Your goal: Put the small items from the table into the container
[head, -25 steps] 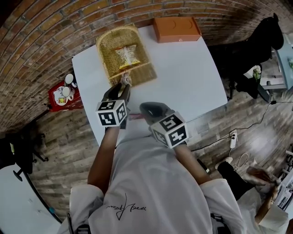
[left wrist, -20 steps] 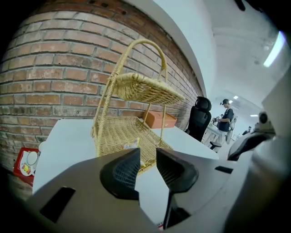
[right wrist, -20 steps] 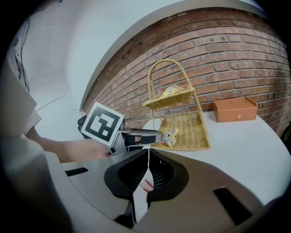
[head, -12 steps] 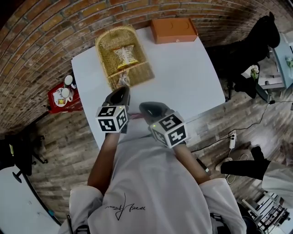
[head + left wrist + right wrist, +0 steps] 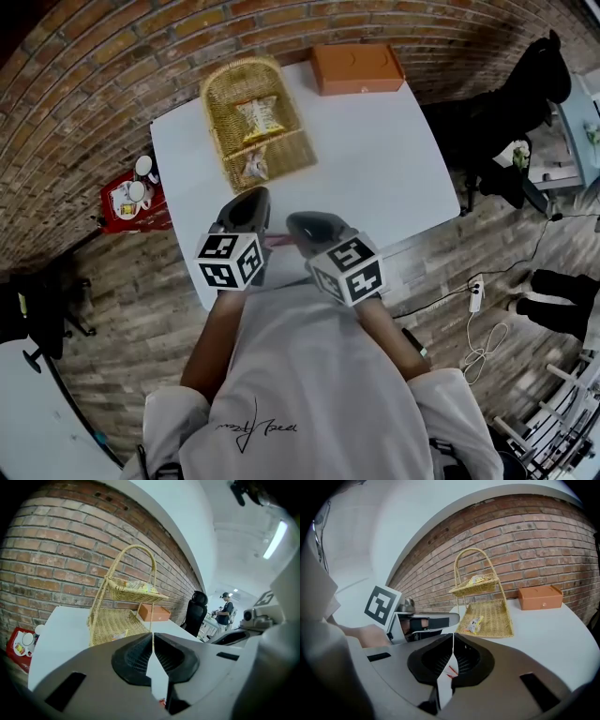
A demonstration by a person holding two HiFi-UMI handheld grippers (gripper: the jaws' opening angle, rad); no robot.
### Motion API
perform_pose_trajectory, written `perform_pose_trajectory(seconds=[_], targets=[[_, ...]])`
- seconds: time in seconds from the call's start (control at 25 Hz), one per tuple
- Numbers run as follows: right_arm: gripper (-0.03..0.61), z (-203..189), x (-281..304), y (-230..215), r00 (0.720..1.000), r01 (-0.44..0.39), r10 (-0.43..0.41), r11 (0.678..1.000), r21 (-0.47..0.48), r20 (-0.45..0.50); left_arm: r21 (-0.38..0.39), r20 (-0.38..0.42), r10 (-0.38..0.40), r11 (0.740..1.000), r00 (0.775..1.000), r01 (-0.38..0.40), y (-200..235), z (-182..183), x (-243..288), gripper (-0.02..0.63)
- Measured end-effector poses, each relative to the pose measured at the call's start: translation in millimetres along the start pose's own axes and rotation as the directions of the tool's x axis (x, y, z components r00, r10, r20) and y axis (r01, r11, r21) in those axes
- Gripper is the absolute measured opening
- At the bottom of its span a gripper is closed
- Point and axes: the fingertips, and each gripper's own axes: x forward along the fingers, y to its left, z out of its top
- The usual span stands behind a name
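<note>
A two-tier wicker basket (image 5: 217, 131) stands at the table's far left. A yellow snack packet (image 5: 260, 114) lies on its upper tier. A small packet (image 5: 251, 167) rests in the lower tier, also seen in the right gripper view as the small packet (image 5: 474, 624). My left gripper (image 5: 251, 195) hovers just short of the basket's front edge, jaws shut and empty. My right gripper (image 5: 298, 221) is beside it near the table's front edge, also shut with nothing gripped. A small pinkish-red item (image 5: 277, 240) lies on the table between and beneath the two grippers, mostly hidden.
An orange box (image 5: 356, 66) sits at the far edge of the white table (image 5: 375, 159). A black chair (image 5: 506, 112) stands to the right, and a red tray with cups (image 5: 127, 197) on the floor to the left. Brick wall runs behind.
The left gripper has drawn back from the basket toward me and lifted. The small packet that was at its tip now lies in the lower tier. The right gripper has stayed put.
</note>
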Motion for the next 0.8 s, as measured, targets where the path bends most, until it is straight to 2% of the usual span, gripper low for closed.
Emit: perform_pose_trajectory(seconds=[0.32,0.8], targets=[[0.023,1.5,-3.3,0.9,1.000,0.007,-0.007,1.000,-0.005,0.020,-0.025,0.031,-0.042,0.999,0.999,0.043,-14.7,2.6,-16.3,0.012],[0.023,-0.4,-5.7,4.5,1.000,-0.004,0.004,1.000,0.010,0.028,-0.005,0.040,-0.070,0.998,0.997,0.070,-24.9,-4.1,-43.5,0.009]])
